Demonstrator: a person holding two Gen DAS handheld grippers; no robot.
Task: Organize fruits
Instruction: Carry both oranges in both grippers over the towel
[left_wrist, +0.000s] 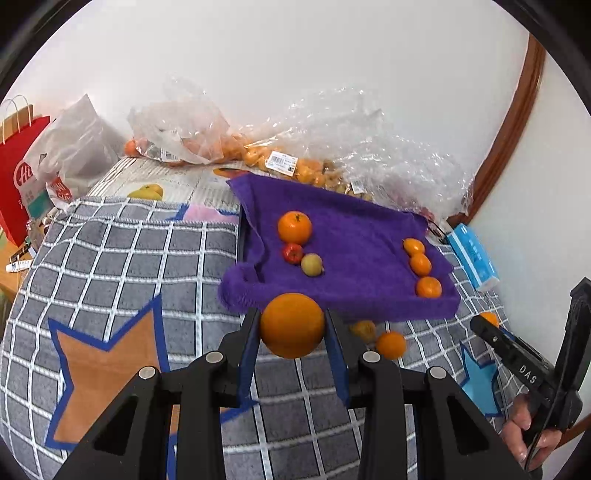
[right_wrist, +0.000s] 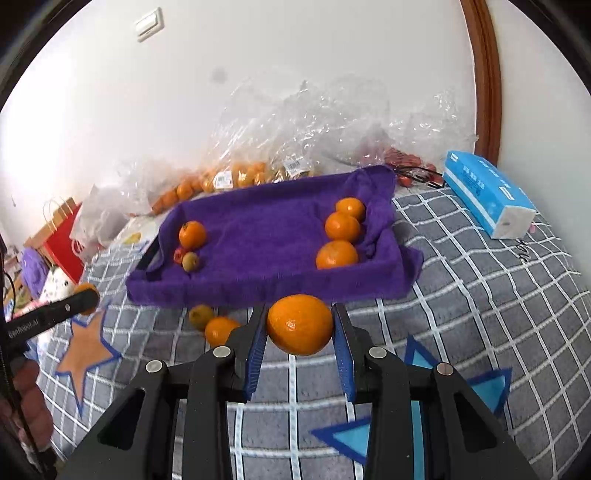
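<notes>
My left gripper (left_wrist: 291, 326) is shut on a round orange (left_wrist: 292, 325), held above the checked cloth just in front of the purple-towel tray (left_wrist: 354, 299). My right gripper (right_wrist: 300, 326) is shut on a second orange (right_wrist: 300, 324), also in front of the tray (right_wrist: 258, 291). In the tray's left part lie an orange fruit (left_wrist: 294, 227), a small red fruit (left_wrist: 292, 253) and a yellow-green fruit (left_wrist: 312, 264). Three mandarins (left_wrist: 420, 264) line its right side. A yellowish fruit (right_wrist: 200, 316) and a mandarin (right_wrist: 219, 329) rest on the cloth before the tray.
Clear plastic bags of fruit (left_wrist: 280, 162) pile up behind the tray against the white wall. A blue tissue pack (right_wrist: 487, 192) lies right of the tray. A red paper bag (left_wrist: 18, 173) stands at far left. A hand (left_wrist: 528, 435) holds the other gripper at right.
</notes>
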